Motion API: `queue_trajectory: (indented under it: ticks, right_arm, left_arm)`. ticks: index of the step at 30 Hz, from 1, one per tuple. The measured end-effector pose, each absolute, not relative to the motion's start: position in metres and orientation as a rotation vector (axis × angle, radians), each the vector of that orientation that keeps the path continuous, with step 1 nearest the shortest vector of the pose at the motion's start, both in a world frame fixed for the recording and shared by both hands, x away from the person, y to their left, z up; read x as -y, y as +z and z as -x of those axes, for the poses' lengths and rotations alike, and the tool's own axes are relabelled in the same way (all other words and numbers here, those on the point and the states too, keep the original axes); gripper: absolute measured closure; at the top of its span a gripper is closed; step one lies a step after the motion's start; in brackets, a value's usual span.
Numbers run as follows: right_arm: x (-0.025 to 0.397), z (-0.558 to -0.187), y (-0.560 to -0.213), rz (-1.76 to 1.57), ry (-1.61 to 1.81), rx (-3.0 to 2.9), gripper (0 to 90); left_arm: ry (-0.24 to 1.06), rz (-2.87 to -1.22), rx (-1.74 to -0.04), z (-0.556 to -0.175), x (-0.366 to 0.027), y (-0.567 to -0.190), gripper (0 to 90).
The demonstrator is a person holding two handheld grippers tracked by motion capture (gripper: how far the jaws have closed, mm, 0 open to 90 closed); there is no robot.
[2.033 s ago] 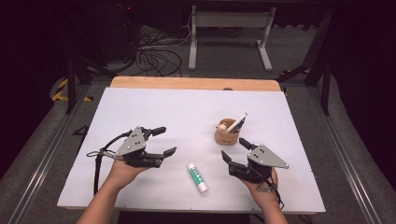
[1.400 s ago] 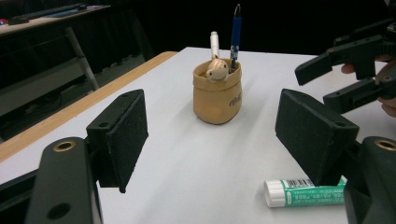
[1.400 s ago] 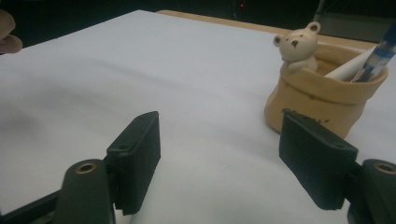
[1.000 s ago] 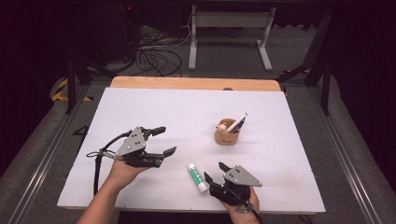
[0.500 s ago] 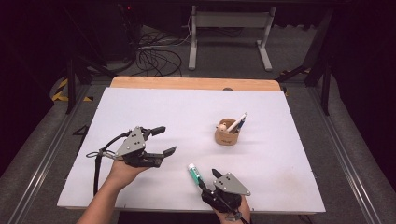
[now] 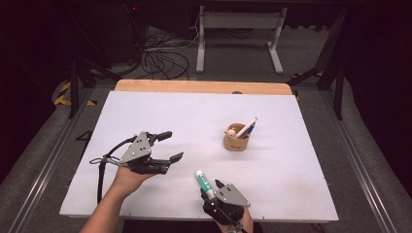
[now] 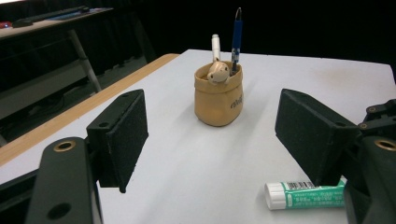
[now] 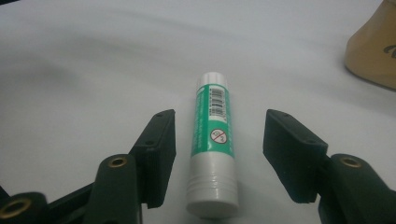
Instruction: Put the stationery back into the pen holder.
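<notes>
A green-and-white glue stick lies flat on the white table near its front edge. My right gripper is open, one jaw on each side of the stick's lower half. In the right gripper view the glue stick lies lengthwise between the jaws of that gripper, with a gap on each side. My left gripper rests open in the hand at the left with nothing in it. Its own view shows the left gripper with its jaws wide apart, and the glue stick at the lower right.
A tan pen cup with a pen, a marker and a small figure stands right of centre; it is also the cup ahead of the left jaws and the tan edge at the far right. A wooden strip borders the table's far edge.
My right gripper has moved left and toward the front edge, from right of the glue stick to straddling it. The left gripper and the stick have stayed put.
</notes>
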State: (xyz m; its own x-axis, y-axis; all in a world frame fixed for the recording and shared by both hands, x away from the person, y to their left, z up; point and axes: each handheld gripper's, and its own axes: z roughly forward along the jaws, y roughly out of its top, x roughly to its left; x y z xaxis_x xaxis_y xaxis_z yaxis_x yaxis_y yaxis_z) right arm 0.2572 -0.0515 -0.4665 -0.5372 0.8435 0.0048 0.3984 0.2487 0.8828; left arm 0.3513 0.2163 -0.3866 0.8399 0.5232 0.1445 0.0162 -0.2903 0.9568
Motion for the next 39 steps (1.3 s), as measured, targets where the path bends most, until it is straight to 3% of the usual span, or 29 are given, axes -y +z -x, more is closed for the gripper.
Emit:
queue_trajectory:
  ticks: [39]
  right_arm:
    - [0.039, -0.243, -0.493, -1.223, 1.185, -1.925, 50.3]
  left_arm:
    - [0.522, -1.814, -0.409, -0.351, -0.216, -0.387, 26.0]
